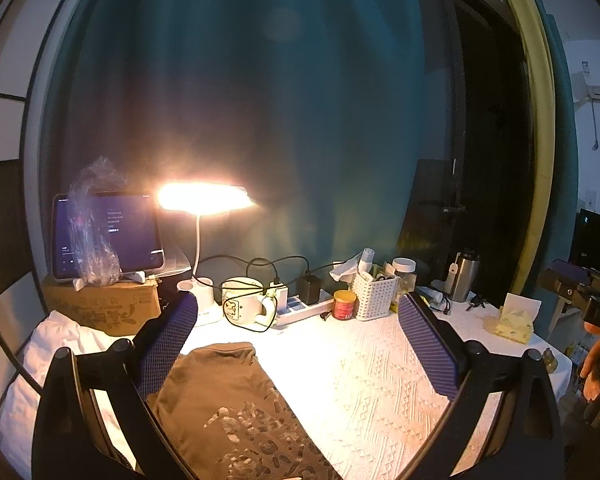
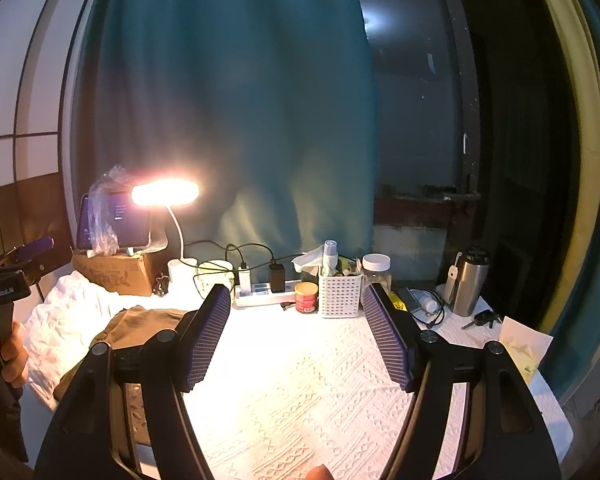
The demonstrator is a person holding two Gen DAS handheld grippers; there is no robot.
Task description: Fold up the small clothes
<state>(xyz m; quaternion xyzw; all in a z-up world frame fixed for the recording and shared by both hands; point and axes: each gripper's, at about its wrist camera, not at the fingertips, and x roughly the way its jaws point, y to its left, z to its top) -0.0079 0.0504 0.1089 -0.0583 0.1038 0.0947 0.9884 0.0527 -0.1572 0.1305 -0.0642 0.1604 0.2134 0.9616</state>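
Observation:
A brown garment with a pale print lies on the white textured table cover, at the left. My left gripper is open and empty, held above the garment's far edge; its left finger hides part of the cloth. In the right wrist view the same garment lies left of my right gripper, which is open and empty over bare cover. The left gripper also shows at that view's left edge; the right gripper shows at the left wrist view's right edge.
Along the back stand a lit desk lamp, a tablet on a cardboard box, a mug, a power strip, a red tin, a white basket, a steel flask and a tissue box. White cloth lies far left.

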